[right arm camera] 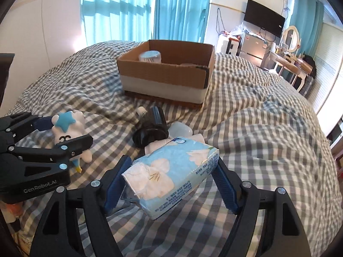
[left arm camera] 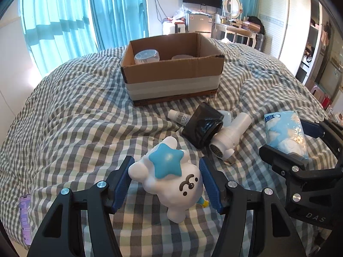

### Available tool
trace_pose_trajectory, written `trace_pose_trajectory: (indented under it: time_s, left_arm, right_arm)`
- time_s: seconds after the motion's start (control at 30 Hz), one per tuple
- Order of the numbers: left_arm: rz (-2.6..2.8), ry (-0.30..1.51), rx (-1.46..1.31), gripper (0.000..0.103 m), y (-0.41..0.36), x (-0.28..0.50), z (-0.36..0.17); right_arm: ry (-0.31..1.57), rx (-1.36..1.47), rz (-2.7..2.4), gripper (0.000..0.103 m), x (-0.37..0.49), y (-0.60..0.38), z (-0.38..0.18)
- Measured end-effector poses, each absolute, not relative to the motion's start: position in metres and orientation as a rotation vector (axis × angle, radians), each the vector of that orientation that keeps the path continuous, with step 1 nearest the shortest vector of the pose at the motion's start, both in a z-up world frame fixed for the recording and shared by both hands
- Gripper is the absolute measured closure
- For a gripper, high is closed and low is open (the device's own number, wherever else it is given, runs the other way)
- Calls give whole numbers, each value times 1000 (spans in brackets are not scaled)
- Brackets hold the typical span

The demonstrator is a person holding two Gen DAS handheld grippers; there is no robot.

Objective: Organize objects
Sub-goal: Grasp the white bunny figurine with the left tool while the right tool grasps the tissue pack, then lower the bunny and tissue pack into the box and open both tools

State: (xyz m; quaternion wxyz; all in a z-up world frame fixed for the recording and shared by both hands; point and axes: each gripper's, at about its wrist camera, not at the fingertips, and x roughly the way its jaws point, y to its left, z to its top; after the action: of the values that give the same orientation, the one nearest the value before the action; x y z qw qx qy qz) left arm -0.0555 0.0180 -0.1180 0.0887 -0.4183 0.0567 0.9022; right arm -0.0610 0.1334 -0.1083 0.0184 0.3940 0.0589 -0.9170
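A white plush-style toy with a blue star (left arm camera: 171, 182) leans tilted on the checked bedcover, and my left gripper (left arm camera: 166, 160) is shut on it, blue pads against both its sides. From the right wrist view the same toy (right arm camera: 64, 118) sits in the left gripper (right arm camera: 68, 130). My right gripper (right arm camera: 172, 160) is shut on a blue flowered tissue pack (right arm camera: 171, 171), held clear above the bed; it shows at the right of the left wrist view as the tissue pack (left arm camera: 283, 128) in the right gripper (left arm camera: 285, 137). An open cardboard box (left arm camera: 171, 72) stands further back on the bed.
Inside the box (right arm camera: 163, 79) lies a clear tub (left arm camera: 146, 56) and another pale container. Between the grippers and the box lie a black cylinder (left arm camera: 201, 128), a white handheld device (left arm camera: 231, 137) and a small white bottle (left arm camera: 179, 116). A phone (left arm camera: 25, 220) rests at the bed's left edge.
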Motion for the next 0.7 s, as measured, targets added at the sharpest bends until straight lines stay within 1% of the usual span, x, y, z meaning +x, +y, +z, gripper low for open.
trace_pose_trajectory:
  time_s: [0.37, 0.6, 0.7]
  left_arm:
    - [2738, 140, -1127, 39, 7, -43, -71]
    - [2794, 72, -1105, 39, -5, -73, -42]
    - [2810, 89, -1084, 39, -4, -91, -30]
  right_arm:
    - [195, 1119, -2893, 27, -49, 123, -63]
    - [250, 1015, -2907, 27, -69, 122, -27]
    - [282, 987, -2915, 27, -86, 123, -9]
